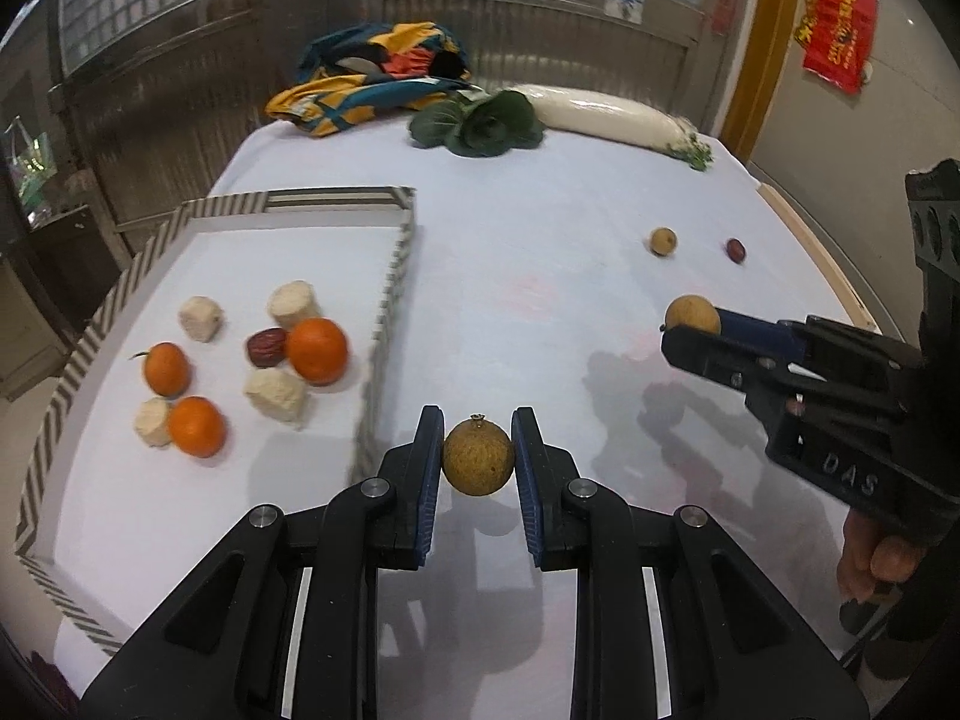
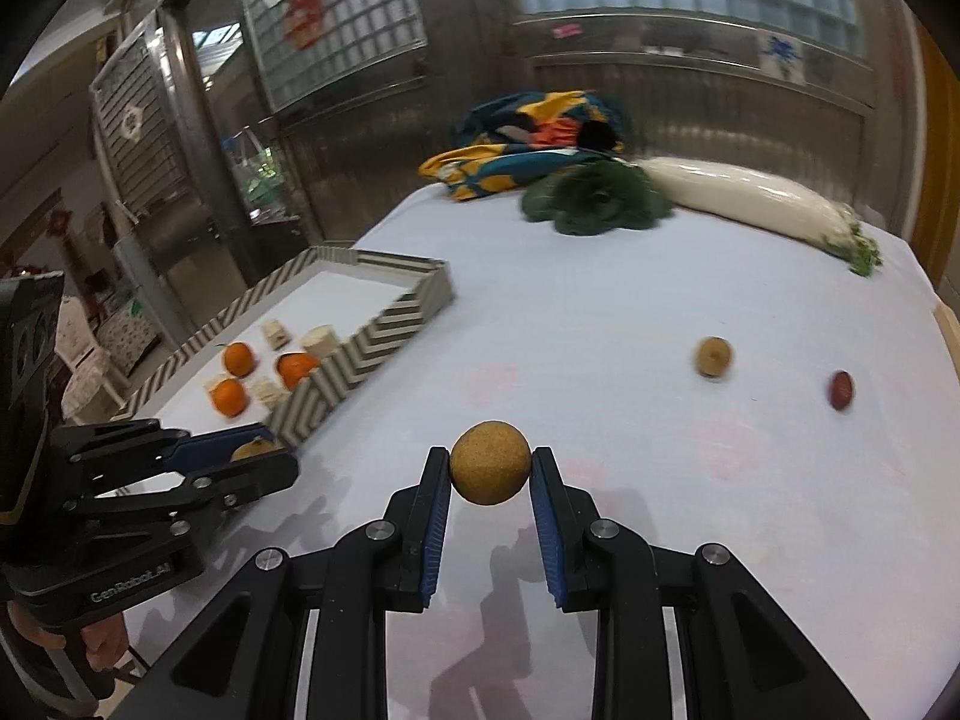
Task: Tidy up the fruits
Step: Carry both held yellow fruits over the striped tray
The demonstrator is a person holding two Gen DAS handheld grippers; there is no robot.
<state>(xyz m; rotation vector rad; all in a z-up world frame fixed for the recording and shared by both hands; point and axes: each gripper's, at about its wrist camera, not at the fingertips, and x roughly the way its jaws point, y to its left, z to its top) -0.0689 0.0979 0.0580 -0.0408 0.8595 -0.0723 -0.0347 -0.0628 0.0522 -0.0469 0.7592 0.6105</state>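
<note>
My left gripper (image 1: 478,450) is shut on a tan longan (image 1: 478,457), held above the white table just right of the striped tray (image 1: 393,276). My right gripper (image 2: 491,468) is shut on another longan (image 2: 491,462) over the table's middle; it shows in the left wrist view (image 1: 690,324) too. The tray (image 2: 360,342) holds three oranges (image 1: 317,350), a red date (image 1: 267,347) and several pale cut chunks (image 1: 276,393). One loose longan (image 1: 663,241) and a red date (image 1: 735,250) lie on the table at the right.
At the table's far edge lie a colourful cloth bag (image 1: 372,75), a dark leafy green (image 1: 480,123) and a long white radish (image 1: 606,114). Metal shutters and glass-block walls stand behind. The table's right edge (image 1: 816,252) is near the loose fruit.
</note>
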